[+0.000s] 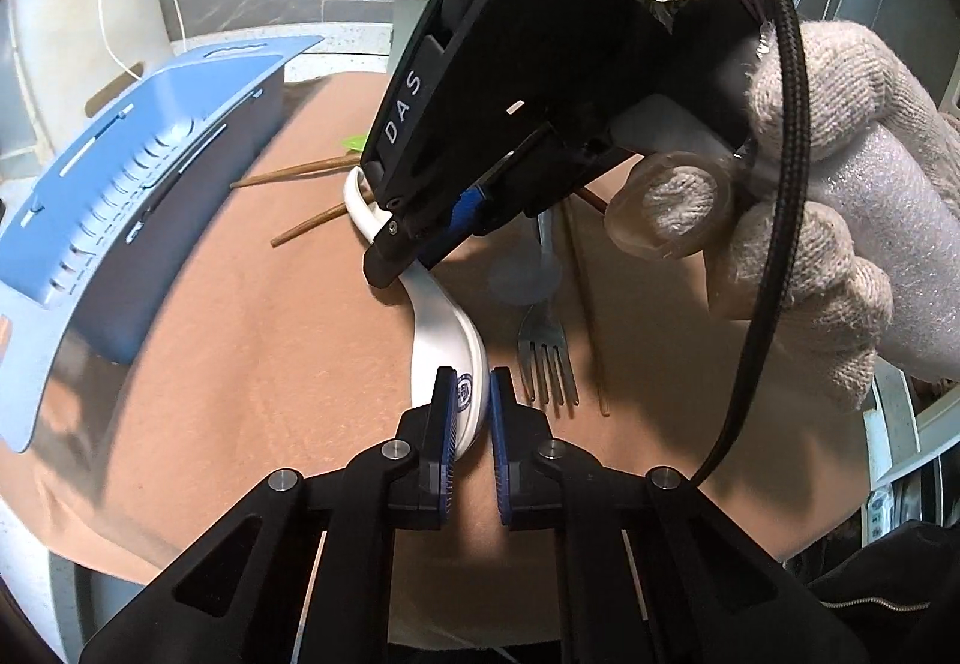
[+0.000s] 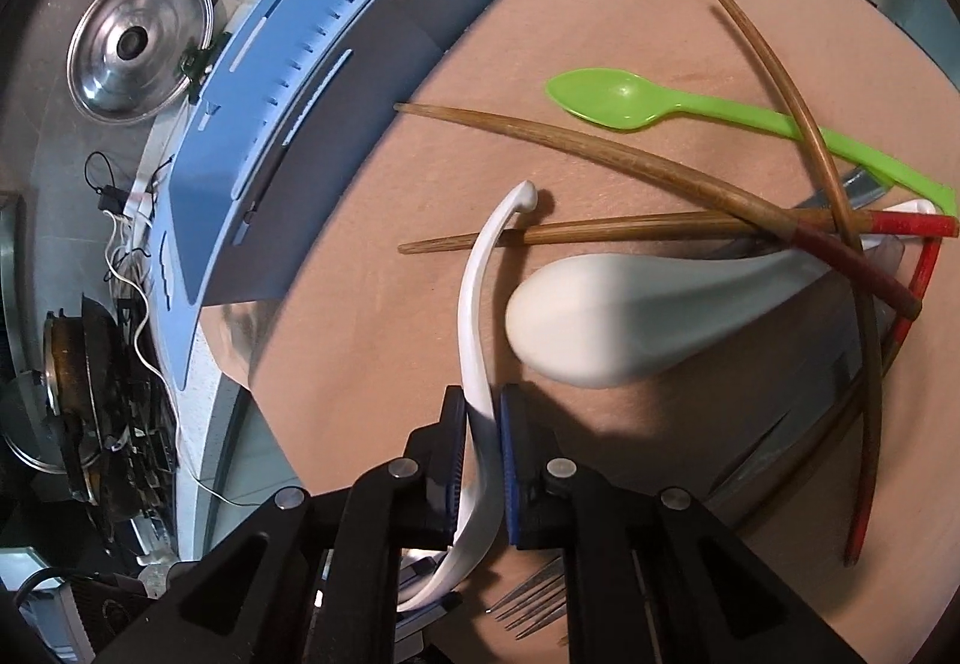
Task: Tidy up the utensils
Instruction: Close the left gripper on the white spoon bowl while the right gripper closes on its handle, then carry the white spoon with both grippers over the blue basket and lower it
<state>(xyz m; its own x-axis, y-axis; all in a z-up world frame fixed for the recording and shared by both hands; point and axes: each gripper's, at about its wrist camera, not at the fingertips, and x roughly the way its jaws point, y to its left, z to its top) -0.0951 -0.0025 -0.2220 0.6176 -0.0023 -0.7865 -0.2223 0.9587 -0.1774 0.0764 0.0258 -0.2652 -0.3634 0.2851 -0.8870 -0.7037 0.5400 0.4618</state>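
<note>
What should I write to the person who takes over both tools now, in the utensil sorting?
Right tool: shut on the white spoon handle.
Left tool: flanks its bowl, contact unclear.
Blue organizer: at the mat edge, inside hidden.
Done: nothing visibly stored.
Left: this spoon, second white spoon, green spoon, chopsticks, fork.
</note>
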